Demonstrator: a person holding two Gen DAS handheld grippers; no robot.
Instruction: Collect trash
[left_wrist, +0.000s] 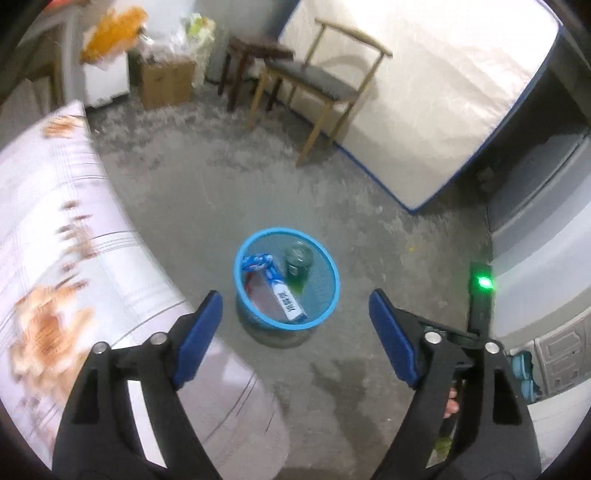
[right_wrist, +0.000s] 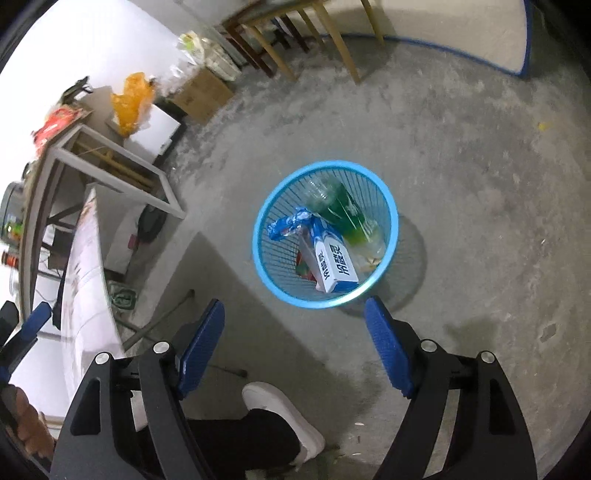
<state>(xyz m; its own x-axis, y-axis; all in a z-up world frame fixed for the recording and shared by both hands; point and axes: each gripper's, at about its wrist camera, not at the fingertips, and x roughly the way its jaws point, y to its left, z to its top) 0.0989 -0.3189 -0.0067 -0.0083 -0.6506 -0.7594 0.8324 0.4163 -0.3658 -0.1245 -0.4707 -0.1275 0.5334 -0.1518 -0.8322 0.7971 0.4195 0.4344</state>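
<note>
A blue mesh waste basket (left_wrist: 327, 258) stands on the grey concrete floor. Inside it lie a white-and-blue carton (left_wrist: 290, 302), a crumpled blue wrapper (left_wrist: 258, 261) and a green-tinted clear plastic cup (left_wrist: 297, 263). My left gripper (left_wrist: 295, 299) hangs open above the basket's near side, nothing between its blue pads. The right wrist view looks down on the same basket (right_wrist: 392, 206), carton (right_wrist: 338, 266), wrapper (right_wrist: 291, 223) and cup (right_wrist: 347, 214). My right gripper (right_wrist: 294, 303) is open and empty just short of the basket's near rim.
A bed with a flowered sheet (left_wrist: 55, 221) fills the left. A wooden chair (left_wrist: 317, 79), a dark stool (left_wrist: 251, 55), a cardboard box (left_wrist: 166, 83) and a leaning mattress (left_wrist: 424, 92) line the far side. A person's white shoe (right_wrist: 280, 410) stands near the basket.
</note>
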